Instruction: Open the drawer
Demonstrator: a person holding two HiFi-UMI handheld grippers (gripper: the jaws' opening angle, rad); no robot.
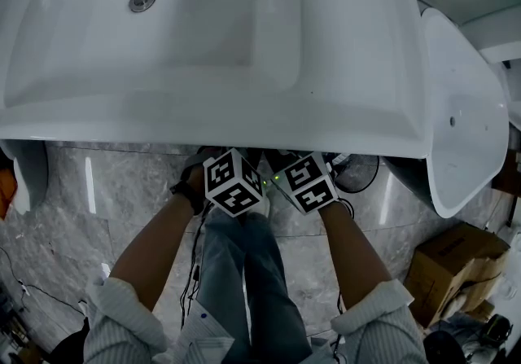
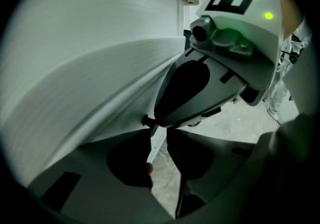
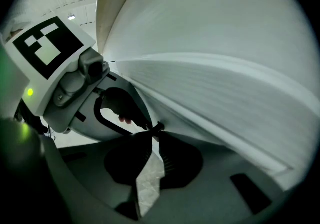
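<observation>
A white basin [image 1: 203, 37] fills the top of the head view, and the drawer under it is hidden there. Both grippers reach beneath its front rim, so only the left marker cube [image 1: 234, 183] and the right marker cube [image 1: 308, 182] show, side by side. In the left gripper view, my left gripper [image 2: 151, 124] has its tips together at the lower edge of the white drawer front [image 2: 85, 82], with a thin white strip between the jaws. My right gripper [image 3: 154, 130] is likewise shut at the edge of the drawer front [image 3: 225, 97].
A white tub-shaped fixture [image 1: 464, 110] stands at the right, with a cardboard box [image 1: 456, 269] in front of it. The floor is grey marble [image 1: 122, 191] with cables on it. The person's legs [image 1: 244, 273] are directly below the grippers.
</observation>
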